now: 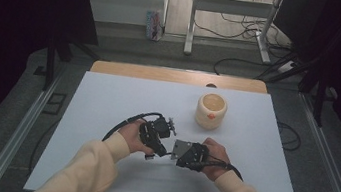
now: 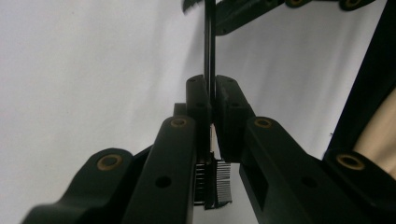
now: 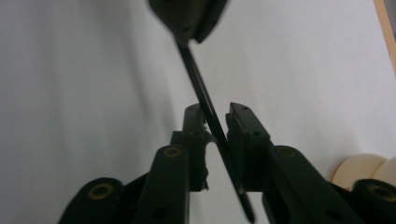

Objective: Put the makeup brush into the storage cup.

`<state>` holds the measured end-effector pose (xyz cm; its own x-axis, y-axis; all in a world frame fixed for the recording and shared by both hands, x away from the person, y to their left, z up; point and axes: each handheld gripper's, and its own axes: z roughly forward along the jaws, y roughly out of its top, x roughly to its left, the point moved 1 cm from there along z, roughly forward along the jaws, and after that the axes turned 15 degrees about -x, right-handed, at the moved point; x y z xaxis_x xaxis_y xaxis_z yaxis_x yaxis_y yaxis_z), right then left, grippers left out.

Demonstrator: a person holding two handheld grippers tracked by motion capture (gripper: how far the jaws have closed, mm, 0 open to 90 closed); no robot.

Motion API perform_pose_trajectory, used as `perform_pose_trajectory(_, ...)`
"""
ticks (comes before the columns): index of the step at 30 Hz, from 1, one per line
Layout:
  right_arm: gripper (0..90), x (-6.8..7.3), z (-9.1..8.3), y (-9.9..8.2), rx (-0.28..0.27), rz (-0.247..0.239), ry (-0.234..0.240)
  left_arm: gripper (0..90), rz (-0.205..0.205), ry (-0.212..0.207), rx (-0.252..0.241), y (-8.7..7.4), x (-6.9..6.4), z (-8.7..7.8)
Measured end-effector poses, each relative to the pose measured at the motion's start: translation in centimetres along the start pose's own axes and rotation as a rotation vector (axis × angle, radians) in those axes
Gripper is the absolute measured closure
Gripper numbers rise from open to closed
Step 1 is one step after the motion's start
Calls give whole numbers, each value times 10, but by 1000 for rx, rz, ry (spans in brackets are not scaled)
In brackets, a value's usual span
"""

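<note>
A thin black comb (image 2: 209,42) stands edge-on between my two grippers, low over the white table sheet (image 1: 107,97). My left gripper (image 2: 212,86) is shut on it, and comb teeth (image 2: 218,179) show behind its pads. In the high view the left gripper (image 1: 163,150) faces the right gripper (image 1: 176,155) at the front middle of the sheet. In the right gripper view the comb (image 3: 205,102) slants through the gap of my right gripper (image 3: 217,114). White gaps show beside it, so the pads do not clamp it. The left gripper (image 3: 187,14) holds the comb's far end.
A round cream wooden cup (image 1: 211,111) with a small red mark stands on the sheet behind and to the right of the grippers. The wooden table edge (image 1: 176,75) runs along the back. Cables and metal frame legs lie on the floor beyond.
</note>
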<state>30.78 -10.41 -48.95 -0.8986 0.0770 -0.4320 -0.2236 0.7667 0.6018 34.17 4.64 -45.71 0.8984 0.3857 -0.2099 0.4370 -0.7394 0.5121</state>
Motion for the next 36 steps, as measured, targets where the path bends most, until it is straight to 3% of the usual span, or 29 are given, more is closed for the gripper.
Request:
perform_pose_trajectory(4,840,5,1,1,13,-43,13,836,13,21,-20,1,3,-4)
perform_pose_trajectory(6,850,3,-1,0,13,-84,32,812,-2,26,-47,1,4,-7)
perform_pose_trajectory(8,852,2,-3,1,2,-74,25,718,0,58,-76,1,7,-11)
perform_pose_trajectory(9,853,0,-6,0,-2,-60,21,617,-16,84,-108,1,8,-13)
perform_pose_trajectory(10,853,0,-6,0,-2,-60,21,617,-17,104,-122,1,9,-15)
perform_pose_trajectory(14,854,-4,-10,-1,-10,-41,10,414,-60,219,-212,-1,12,-29)
perform_pose_trajectory(16,854,-2,-12,-1,-25,30,-2,353,-79,257,-261,-4,13,-37)
perform_pose_trajectory(18,854,-4,-13,-3,-47,67,-8,290,-113,298,-338,-8,14,-49)
perform_pose_trajectory(19,854,-4,-13,-3,-47,67,-8,277,-113,298,-338,-8,14,-49)
perform_pose_trajectory(21,855,-6,-16,-3,-46,72,-17,266,-136,320,-385,-13,15,-58)
perform_pose_trajectory(23,855,-7,-18,-4,-65,105,-14,248,-150,329,-414,-19,16,-67)
perform_pose_trajectory(26,854,-10,-22,-5,-89,141,-8,228,-153,358,-439,-28,15,-76)
perform_pose_trajectory(36,854,-11,-24,-5,-106,185,-11,186,-140,373,-498,-50,6,-86)
